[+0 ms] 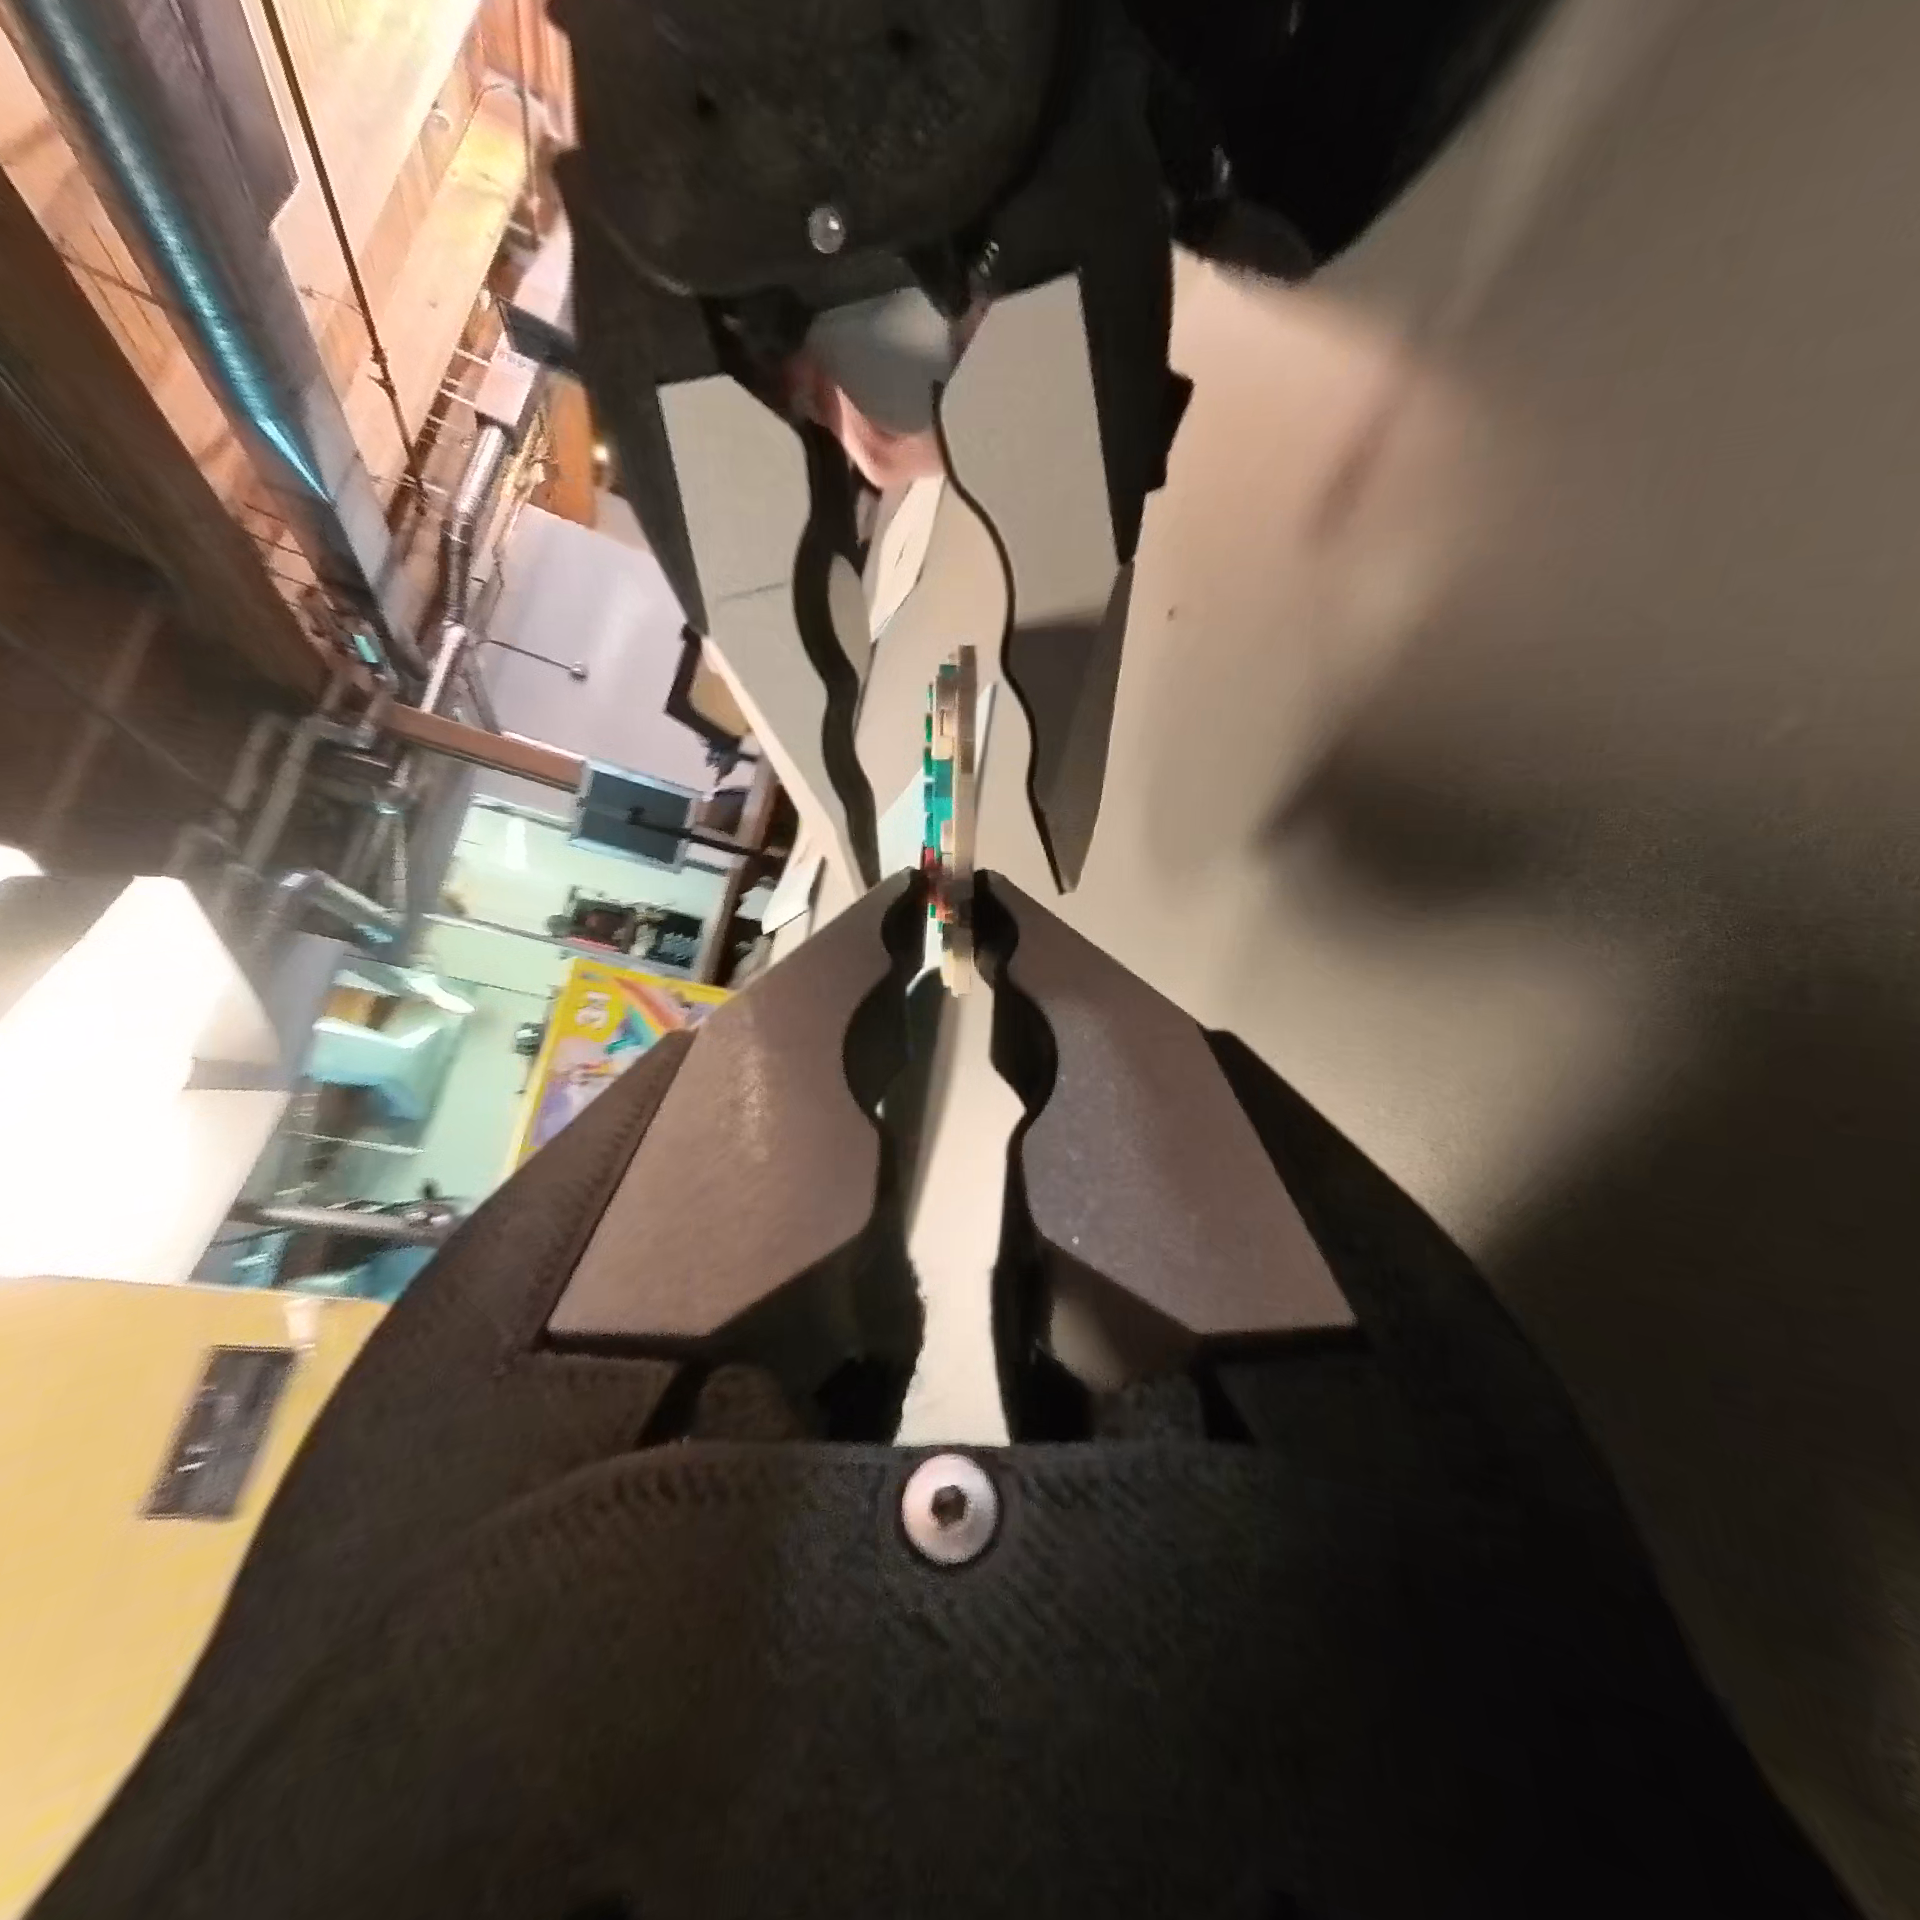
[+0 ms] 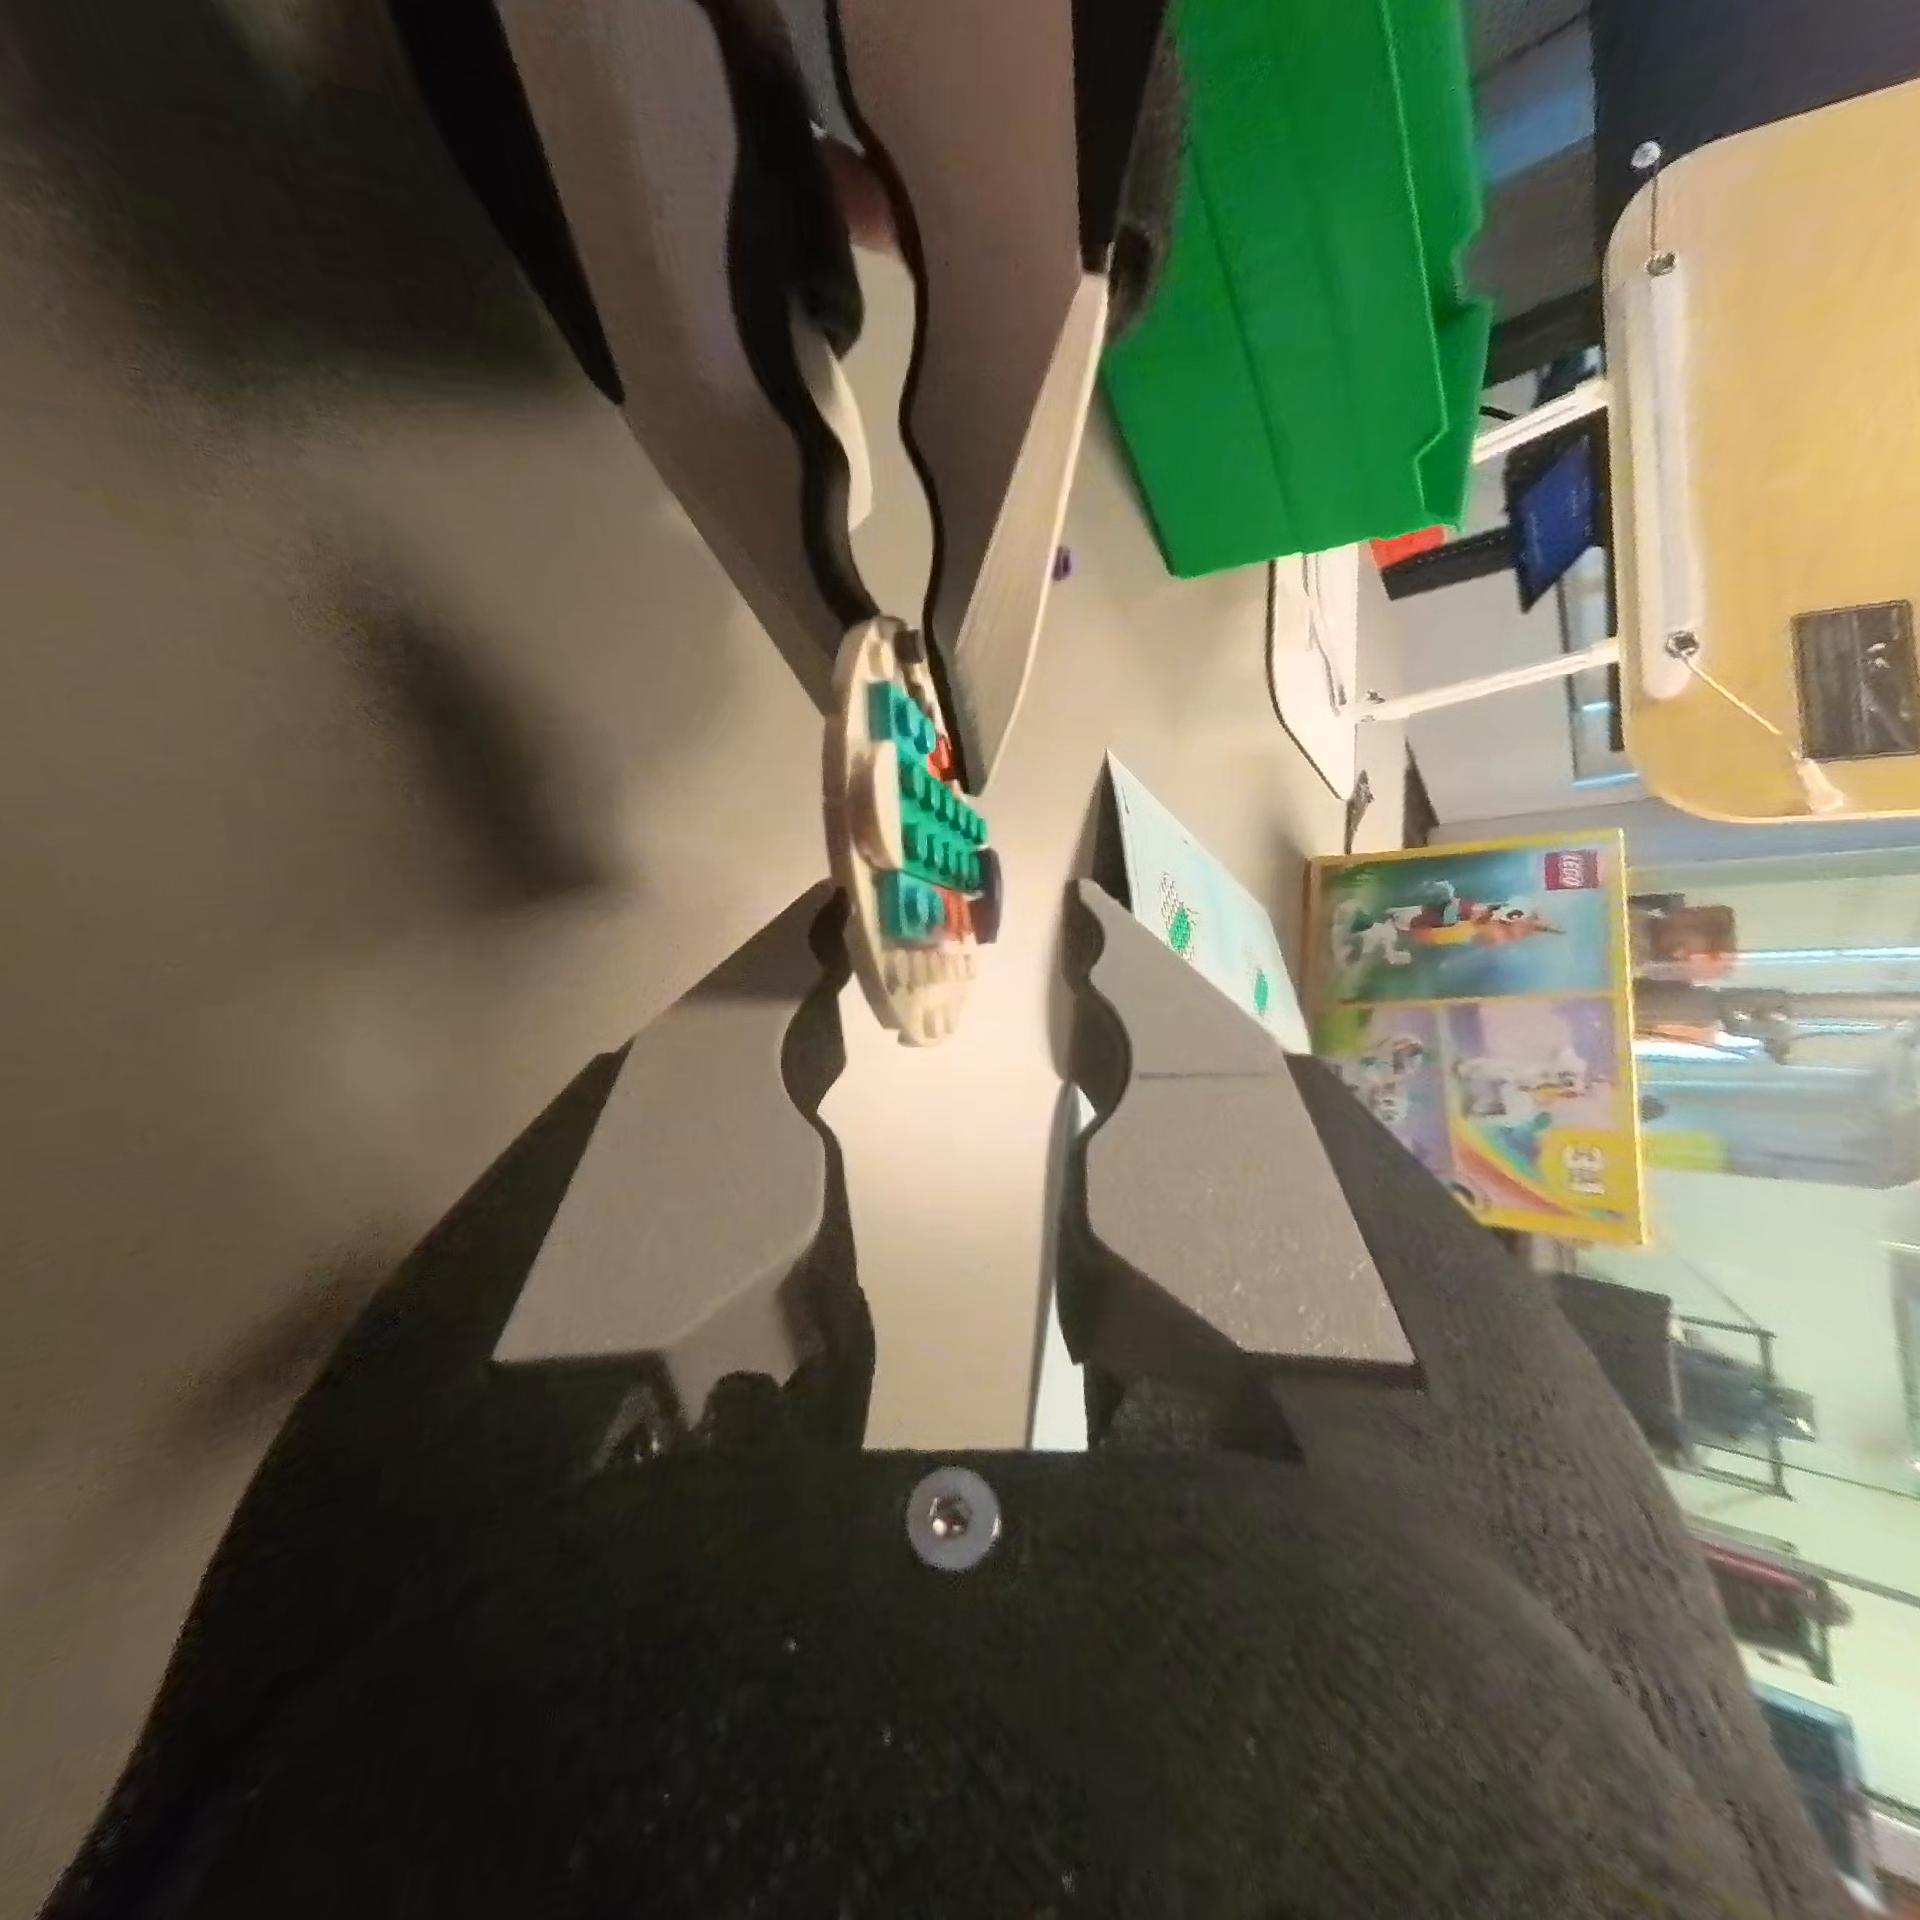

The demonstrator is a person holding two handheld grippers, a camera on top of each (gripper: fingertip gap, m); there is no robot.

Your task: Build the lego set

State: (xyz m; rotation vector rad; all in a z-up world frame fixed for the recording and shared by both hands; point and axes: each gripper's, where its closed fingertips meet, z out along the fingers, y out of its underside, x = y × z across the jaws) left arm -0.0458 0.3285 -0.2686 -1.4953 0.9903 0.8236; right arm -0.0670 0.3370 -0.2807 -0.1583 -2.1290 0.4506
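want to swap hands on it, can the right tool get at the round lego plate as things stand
Probably yes. The right tool is open, with the round lego plate partly between its fingers. The left tool is shut on the opposite edge, and nothing else blocks the way.

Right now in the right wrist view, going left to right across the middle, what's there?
Lego disc → instruction sheet → set box → wooden cabinet. The green bin sits higher up, above the sheet.
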